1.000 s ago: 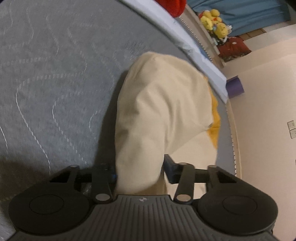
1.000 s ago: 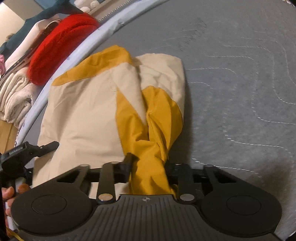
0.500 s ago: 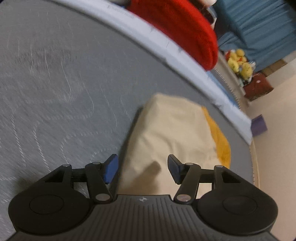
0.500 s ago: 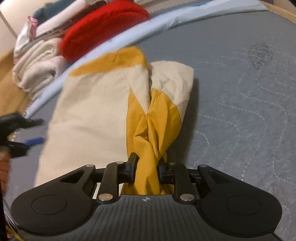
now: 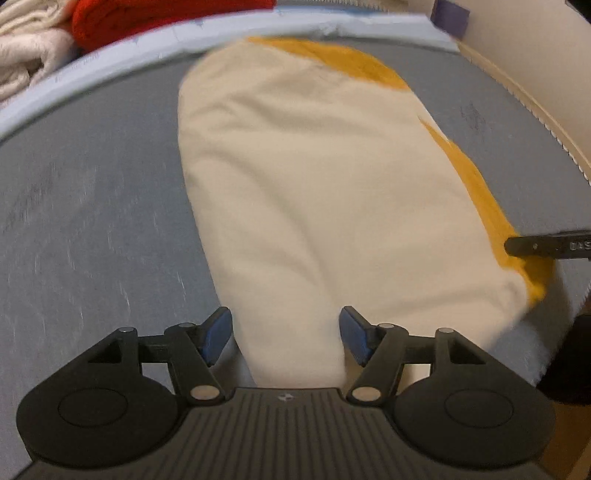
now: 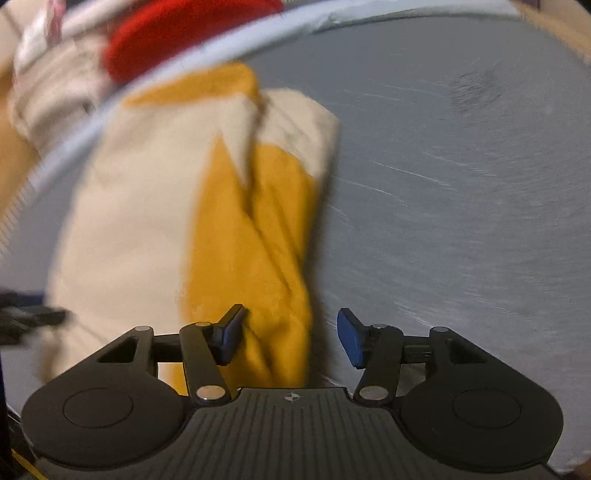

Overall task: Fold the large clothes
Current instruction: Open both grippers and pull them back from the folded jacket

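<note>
Opening my left tool [image 5: 286, 338] and right tool [image 6: 291, 338], I release the folded cream-and-mustard cloth garment [image 5: 332, 184], lying between both jaws on the grey quilted mattress [image 5: 92, 203]; no writing is legible.

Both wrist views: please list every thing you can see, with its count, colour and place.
Folded garment: one, cream with mustard-yellow panels, lying on the mattress under both grippers.
Mattress: one, grey quilted, light blue piping at its far edge.
Red textile: one, red, beyond the mattress edge.
Pale folded textiles: a stack, off-white, beside the red textile; count unclear.
Purple object: one, far right corner, blurred.
Left gripper: one, black with blue pads, jaws opening, cream cloth between them, not pressed.
Right gripper: one, black with blue pads, jaws opening over the yellow fold.
</note>
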